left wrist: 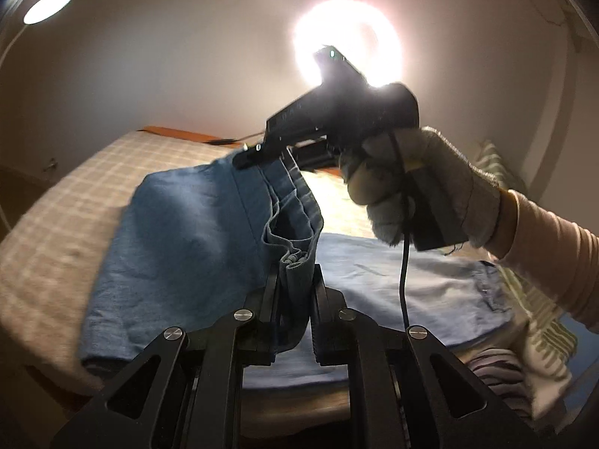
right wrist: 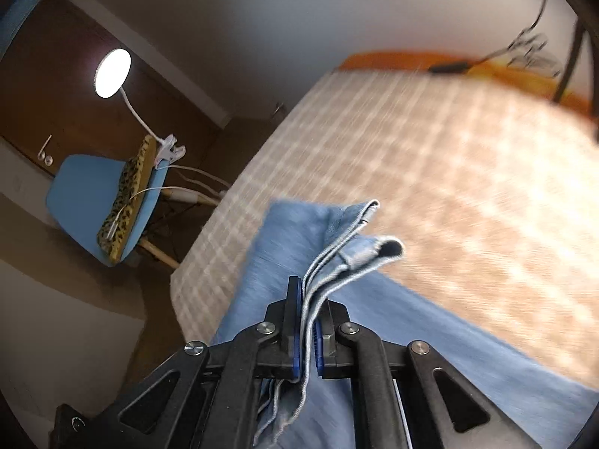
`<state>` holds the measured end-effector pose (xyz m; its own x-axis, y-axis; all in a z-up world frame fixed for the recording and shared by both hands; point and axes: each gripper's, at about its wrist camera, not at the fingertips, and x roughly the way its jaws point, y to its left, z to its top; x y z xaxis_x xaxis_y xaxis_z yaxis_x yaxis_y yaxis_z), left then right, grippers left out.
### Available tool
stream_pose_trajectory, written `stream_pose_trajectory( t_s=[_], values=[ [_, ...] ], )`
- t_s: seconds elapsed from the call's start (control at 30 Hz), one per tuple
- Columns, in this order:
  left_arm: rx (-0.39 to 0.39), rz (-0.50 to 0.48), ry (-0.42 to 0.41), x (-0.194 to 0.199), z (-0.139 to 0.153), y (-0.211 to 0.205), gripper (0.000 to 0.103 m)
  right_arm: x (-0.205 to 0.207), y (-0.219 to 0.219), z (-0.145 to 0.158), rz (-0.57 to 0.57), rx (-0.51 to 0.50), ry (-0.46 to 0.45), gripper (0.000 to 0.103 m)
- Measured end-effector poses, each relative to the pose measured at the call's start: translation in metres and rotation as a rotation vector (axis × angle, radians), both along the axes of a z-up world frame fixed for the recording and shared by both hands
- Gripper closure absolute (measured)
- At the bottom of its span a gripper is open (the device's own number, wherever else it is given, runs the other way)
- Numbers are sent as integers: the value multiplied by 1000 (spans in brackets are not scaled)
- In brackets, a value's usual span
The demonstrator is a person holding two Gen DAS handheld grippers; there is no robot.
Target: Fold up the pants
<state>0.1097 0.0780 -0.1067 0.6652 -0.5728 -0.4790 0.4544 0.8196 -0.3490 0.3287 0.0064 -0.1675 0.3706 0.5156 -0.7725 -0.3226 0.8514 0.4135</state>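
Blue denim pants [left wrist: 179, 239] lie on a checked bed cover, with one end lifted off it. My left gripper [left wrist: 295, 273] is shut on a bunched edge of the pants. Farther off in the left wrist view, my right gripper [left wrist: 251, 159], held by a gloved hand [left wrist: 415, 187], pinches the same raised edge. In the right wrist view my right gripper [right wrist: 309, 299] is shut on several layers of the pants' hem [right wrist: 359, 254], which stick out past the fingers. The rest of the pants [right wrist: 411, 355] stretch away below.
The checked bed cover [right wrist: 430, 157] spreads around the pants. A blue chair [right wrist: 86, 194] with a patterned cushion and a clip lamp [right wrist: 112, 73] stand beside the bed. A bright ring light [left wrist: 348, 45] glares behind. Striped laundry [left wrist: 524, 366] lies at the right.
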Motion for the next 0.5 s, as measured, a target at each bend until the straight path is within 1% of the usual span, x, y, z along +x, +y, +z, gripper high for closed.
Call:
stream_pose_trajectory(
  t_s=[0.03, 0.13, 0.37, 0.4, 0.5],
  values=[
    [-14, -23, 2, -2, 2, -11, 92, -6, -9, 7, -10, -21, -15, 100],
    [-22, -73, -6, -11, 6, -36, 92, -24, -34, 22, -38, -70, -48, 101],
    [-41, -186, 2, -26, 12, -84, 92, -55, -89, 37, -116, -138, -88, 101],
    [-43, -201, 1, -28, 13, -91, 92, -60, -97, 39, -135, -161, -90, 101],
    [-43, -249, -6, -34, 17, -114, 92, -75, -128, 49, -174, -173, -103, 101]
  ],
)
